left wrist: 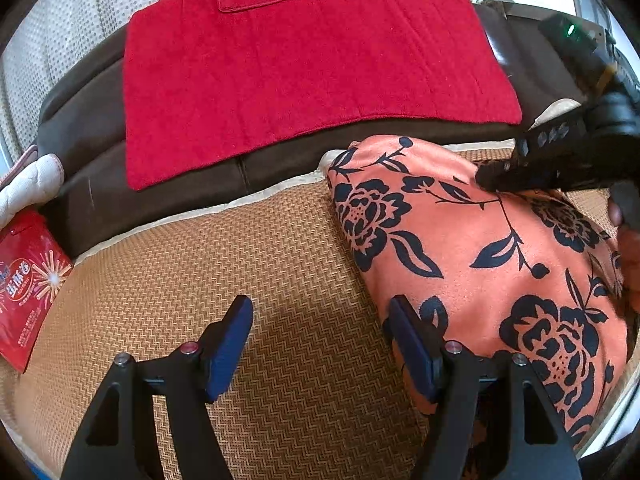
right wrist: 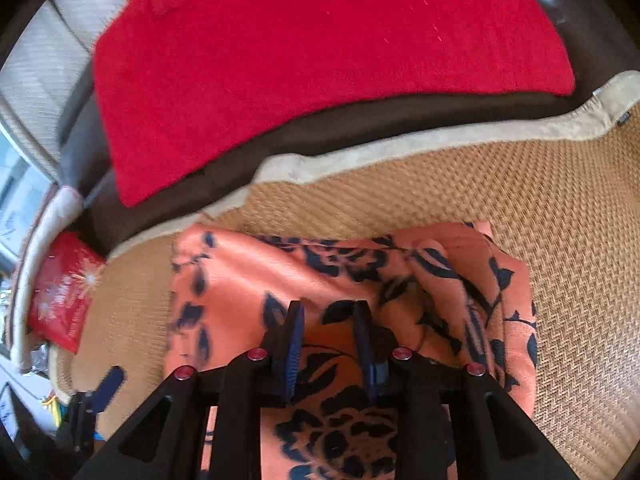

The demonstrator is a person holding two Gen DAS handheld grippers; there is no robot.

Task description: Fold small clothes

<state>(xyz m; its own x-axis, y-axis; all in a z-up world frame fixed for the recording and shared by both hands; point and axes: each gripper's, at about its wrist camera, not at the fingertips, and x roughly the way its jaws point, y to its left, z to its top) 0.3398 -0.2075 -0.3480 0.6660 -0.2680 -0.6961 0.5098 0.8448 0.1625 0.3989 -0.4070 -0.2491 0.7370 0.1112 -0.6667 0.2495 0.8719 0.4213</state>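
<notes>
The right gripper [right wrist: 328, 320], jaws narrowly parted and pinching nothing, hovers directly over the orange floral garment [right wrist: 248, 272]; the left gripper [left wrist: 320, 320], spread wide and empty, flanks its edge.

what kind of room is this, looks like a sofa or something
Probably a living room at home: a dark brown sofa covered with a red towel, and a woven seat mat where the orange flowered cloth lies.

Left gripper [left wrist: 320, 344] jaws wide, empty; right gripper [right wrist: 329, 344] jaws narrow, nothing pinched.
</notes>
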